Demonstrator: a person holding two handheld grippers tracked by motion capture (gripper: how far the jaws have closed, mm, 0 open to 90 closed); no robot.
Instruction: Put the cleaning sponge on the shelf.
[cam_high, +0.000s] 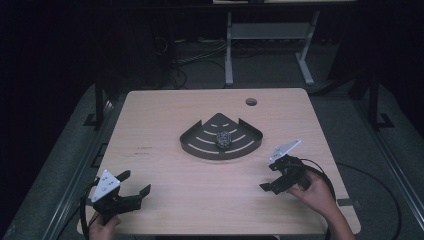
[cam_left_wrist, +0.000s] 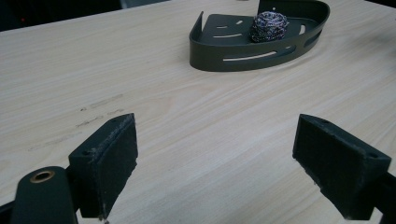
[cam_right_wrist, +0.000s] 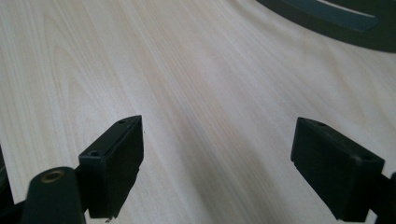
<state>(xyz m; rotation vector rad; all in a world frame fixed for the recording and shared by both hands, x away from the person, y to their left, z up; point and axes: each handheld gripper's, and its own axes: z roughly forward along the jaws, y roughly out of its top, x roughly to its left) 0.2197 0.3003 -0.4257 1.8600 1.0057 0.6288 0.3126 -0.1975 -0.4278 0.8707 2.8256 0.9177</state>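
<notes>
- Steel-wool scouring pad (cam_high: 223, 139): a small, tangled metallic ball lying inside the corner caddy, near the middle of its floor. In my left gripper view it sits toward the caddy's far wall (cam_left_wrist: 268, 25).
- Corner caddy (cam_high: 200, 145): a dark, fan-shaped metal tray with curved slots in its floor and a low wall. It rests flat on the worktop (cam_high: 165, 115), about midway between the left and right edges and somewhat nearer the far edge than the near one. Its rounded side faces me and its pointed corner faces the far edge. A slotted stretch of its wall shows in my left gripper view (cam_left_wrist: 252, 58), and part of its rim shows in my right gripper view (cam_right_wrist: 327, 21).
- My left gripper (cam_high: 135, 183): it is held near the worktop's near left corner, well apart from the caddy. Its jaws stand wide apart with only bare wood between them (cam_left_wrist: 215, 154), and nothing is held.
- My right gripper (cam_high: 270, 176): it is held over the worktop toward the right edge, near the caddy's right end but not touching it. Its jaws are spread wide over bare wood (cam_right_wrist: 217, 154) and carry nothing.
- Cable hole (cam_high: 251, 102): a small round opening near the worktop's far edge, beyond the caddy.
</notes>
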